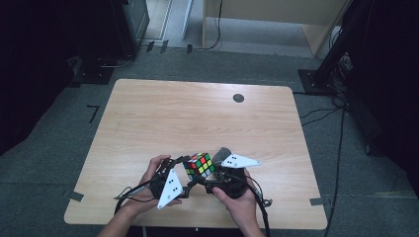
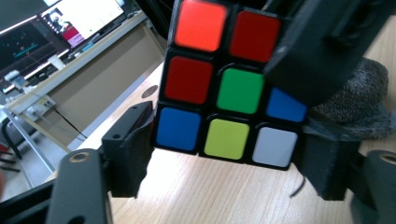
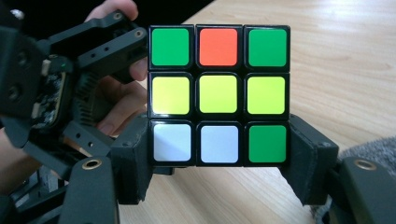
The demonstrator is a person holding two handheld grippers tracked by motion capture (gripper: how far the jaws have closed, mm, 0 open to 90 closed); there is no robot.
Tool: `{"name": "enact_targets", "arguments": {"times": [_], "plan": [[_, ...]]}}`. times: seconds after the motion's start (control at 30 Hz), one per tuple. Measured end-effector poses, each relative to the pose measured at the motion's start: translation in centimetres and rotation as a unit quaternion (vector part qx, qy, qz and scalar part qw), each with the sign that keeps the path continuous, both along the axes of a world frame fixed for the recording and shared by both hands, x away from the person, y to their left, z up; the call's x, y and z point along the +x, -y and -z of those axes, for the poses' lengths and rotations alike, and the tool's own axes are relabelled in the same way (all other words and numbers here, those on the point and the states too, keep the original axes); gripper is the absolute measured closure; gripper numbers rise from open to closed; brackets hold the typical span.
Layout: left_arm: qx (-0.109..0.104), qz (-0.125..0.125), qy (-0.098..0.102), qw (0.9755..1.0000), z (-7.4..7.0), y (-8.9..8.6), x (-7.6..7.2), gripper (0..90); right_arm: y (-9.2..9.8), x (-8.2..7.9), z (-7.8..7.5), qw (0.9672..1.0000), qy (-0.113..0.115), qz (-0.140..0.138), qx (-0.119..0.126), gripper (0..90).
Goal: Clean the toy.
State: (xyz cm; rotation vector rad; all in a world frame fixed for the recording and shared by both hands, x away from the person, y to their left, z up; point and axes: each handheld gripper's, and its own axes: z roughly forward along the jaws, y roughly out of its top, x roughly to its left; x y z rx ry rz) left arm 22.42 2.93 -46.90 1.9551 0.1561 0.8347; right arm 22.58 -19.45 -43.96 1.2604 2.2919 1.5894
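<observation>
- A Rubik's cube [image 1: 199,165] is held up above the near middle of the wooden table [image 1: 197,113], between the left gripper [image 1: 184,174] and the right gripper [image 1: 213,178].
- The right gripper's jaws clamp the cube's bottom layer from both sides, pads flat against it; in the right gripper view the cube [image 3: 218,95] faces the camera with a green-orange-green top row, a yellow middle row and white, white, green below.
- The left gripper [image 2: 224,154] has its jaws on either side of the cube's lowest row in its own view; the jaws look to touch the cube's sides, and no gap shows.
- Both hands sit close to the table's near edge; the far half and both side strips lie bare and well apart from the grippers.
- A dark round grommet [image 1: 238,98] sits near the far edge, right of centre.
- The high view shows grey carpet around the table and black stands to the far right.
- The left gripper view adds a red, orange, green and blue face [image 2: 229,84], a grey woolly thing [image 2: 359,100] behind the cube, and a lit monitor [image 2: 88,18] past a desk.
- The right gripper view shows the left hand's fingers [image 3: 116,107] behind the left gripper's body.
</observation>
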Motion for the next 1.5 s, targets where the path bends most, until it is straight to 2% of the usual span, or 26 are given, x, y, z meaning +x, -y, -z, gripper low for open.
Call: {"name": "enact_targets", "arguments": {"times": [0.2, 0.27, 0.3, 0.37, 0.43, 0.47, 0.57, 0.63, 0.7, 0.77, 0.8, 0.83, 0.9, 0.93, 0.97, 1.07, 1.13, 1.17, 1.23, 1.3, 1.33, 1.4, 1.5], "plan": [[0.011, 0.006, -0.002, 0.9999, 0.2, 0.0, -0.1, 32.6, 0.1, 0.4, 0.0, 0.9996, -0.024, -0.014, -0.004, 34.3], [-0.001, 0.008, -0.014, 0.9999, 0.0, -0.1, 0.0, 33.8, 0.3, 0.6, 0.1, 0.9995, -0.027, -0.015, 0.011, 33.5], [-0.008, 0.008, -0.023, 0.9997, -0.1, -0.2, 0.1, 33.9, 0.5, 0.6, 0.1, 0.9993, -0.025, -0.016, 0.023, 32.1], [-0.009, 0.002, -0.029, 0.9995, -0.2, -0.3, 0.3, 34.0, 0.9, 0.6, -0.1, 0.9991, -0.014, -0.014, 0.038, 26.2], [-0.012, -0.007, -0.042, 0.9990, -0.3, -0.5, 0.5, 34.0, 1.4, 0.6, -0.4, 0.9986, 0.004, -0.016, 0.050, 22.5], [-0.019, -0.010, -0.054, 0.9983, -0.3, -0.7, 0.8, 34.1, 1.8, 0.5, -0.6, 0.9983, 0.016, -0.007, 0.056, 21.2], [-0.044, -0.014, -0.096, 0.9943, -0.5, -1.3, 1.5, 34.1, 3.0, 0.3, -1.2, 0.9955, 0.059, 0.043, 0.060, 18.2], [-0.065, -0.016, -0.128, 0.9895, -0.7, -2.0, 2.2, 34.1, 4.0, 0.4, -1.3, 0.9925, 0.081, 0.075, 0.052, 18.3], [-0.083, -0.018, -0.150, 0.9851, -0.9, -2.6, 2.7, 34.1, 4.7, 0.6, -1.2, 0.9890, 0.105, 0.102, 0.023, 19.2], [-0.103, -0.017, -0.171, 0.9798, -1.1, -3.3, 3.2, 34.1, 5.6, 0.7, -0.9, 0.9826, 0.138, 0.121, -0.030, 26.3], [-0.115, -0.019, -0.182, 0.9765, -1.1, -3.7, 3.5, 34.1, 6.1, 0.8, -0.7, 0.9798, 0.152, 0.118, -0.053, 28.1], [-0.122, -0.021, -0.189, 0.9742, -1.2, -4.0, 3.8, 34.1, 6.6, 0.9, -0.3, 0.9784, 0.162, 0.103, -0.077, 29.2], [-0.136, -0.028, -0.202, 0.9694, -1.2, -4.5, 4.1, 34.0, 7.2, 1.2, 0.5, 0.9795, 0.167, 0.069, -0.090, 32.5], [-0.141, -0.030, -0.208, 0.9675, -1.2, -4.6, 4.3, 34.1, 7.3, 1.3, 1.0, 0.9811, 0.162, 0.050, -0.094, 33.1], [-0.143, -0.033, -0.211, 0.9664, -1.2, -4.8, 4.4, 34.1, 7.3, 1.5, 1.5, 0.9813, 0.158, 0.035, -0.105, 33.5], [-0.147, -0.037, -0.218, 0.9642, -1.2, -4.9, 4.5, 34.1, 6.6, 1.7, 3.0, 0.9791, 0.150, 0.002, -0.137, 32.6], [-0.150, -0.038, -0.221, 0.9629, -1.2, -5.0, 4.6, 34.1, 6.0, 1.7, 3.9, 0.9780, 0.138, -0.035, -0.152, 31.7], [-0.152, -0.036, -0.223, 0.9622, -1.2, -5.0, 4.6, 34.1, 5.7, 1.6, 4.3, 0.9756, 0.135, -0.065, -0.160, 31.4], [-0.156, -0.030, -0.227, 0.9609, -1.2, -5.2, 4.7, 34.1, 5.4, 1.4, 4.9, 0.9710, 0.130, -0.097, -0.175, 30.8], [-0.159, -0.027, -0.227, 0.9606, -1.2, -5.2, 4.6, 34.1, 5.4, 1.5, 5.6, 0.9683, 0.119, -0.111, -0.190, 35.3], [-0.157, -0.031, -0.225, 0.9611, -1.2, -5.2, 4.6, 34.1, 5.5, 1.7, 5.9, 0.9676, 0.110, -0.114, -0.197, 44.6], [-0.152, -0.037, -0.224, 0.9620, -1.2, -5.1, 4.6, 34.1, 5.6, 2.0, 6.5, 0.9656, 0.100, -0.104, -0.216, 54.2], [-0.150, -0.033, -0.222, 0.9629, -1.2, -5.0, 4.5, 34.1, 5.8, 2.4, 7.2, 0.9681, 0.085, -0.092, -0.217, 60.9]]}}
